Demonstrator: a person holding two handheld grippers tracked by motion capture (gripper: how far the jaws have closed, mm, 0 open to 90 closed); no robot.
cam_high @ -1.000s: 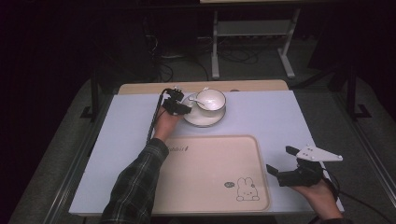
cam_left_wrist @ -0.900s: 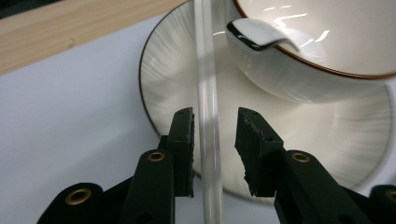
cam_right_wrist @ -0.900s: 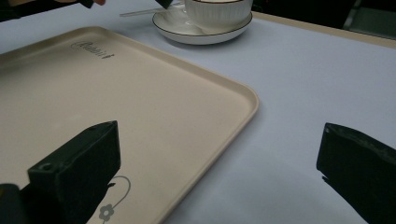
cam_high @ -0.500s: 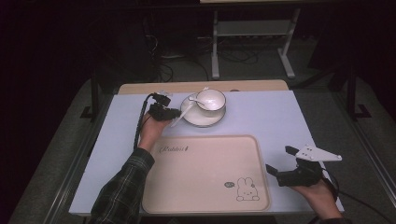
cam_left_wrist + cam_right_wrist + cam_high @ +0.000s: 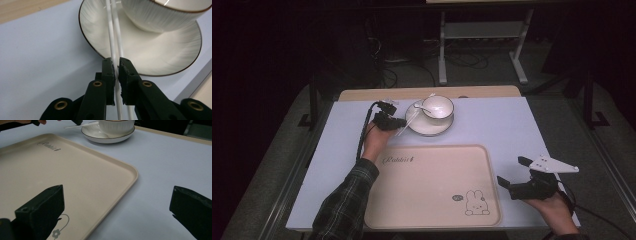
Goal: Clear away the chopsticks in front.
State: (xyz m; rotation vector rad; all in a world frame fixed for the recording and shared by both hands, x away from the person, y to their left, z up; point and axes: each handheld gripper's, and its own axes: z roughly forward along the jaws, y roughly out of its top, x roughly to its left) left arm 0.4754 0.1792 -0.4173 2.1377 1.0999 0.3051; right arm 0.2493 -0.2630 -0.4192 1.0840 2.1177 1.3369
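- Left tool (image 5: 398,123) near the tabletop's (image 5: 512,125) far edge, left of centre, just beside the saucer (image 5: 430,126); clenched on the white spoon handle (image 5: 113,45), jaws nearly closed around the thin stem in the left gripper view.
- Spoon (image 5: 418,110) slanting up from the tool, over the saucer rim, toward the cup (image 5: 437,106); bowl end at the cup's near-left side.
- White cup with dark rim seated on the matching saucer, centre of the far edge.
- Saucer apart from the beige tray (image 5: 432,210), just beyond its far edge.
- Tray flat at the tabletop's near edge, centre; rabbit print (image 5: 476,202) at its near-right corner, script lettering (image 5: 398,160) at its far-left corner.
- Right tool (image 5: 512,177) near the near-right corner of the tabletop, just off the tray's right edge; released, jaws wide apart, nothing between them.
- Right gripper view: one jaw over the tray corner, the other over bare tabletop.
- Left forearm in plaid sleeve (image 5: 343,205) entering over the near edge, left of the tray.
- Cable (image 5: 362,135) trailing from the left tool along the tabletop.
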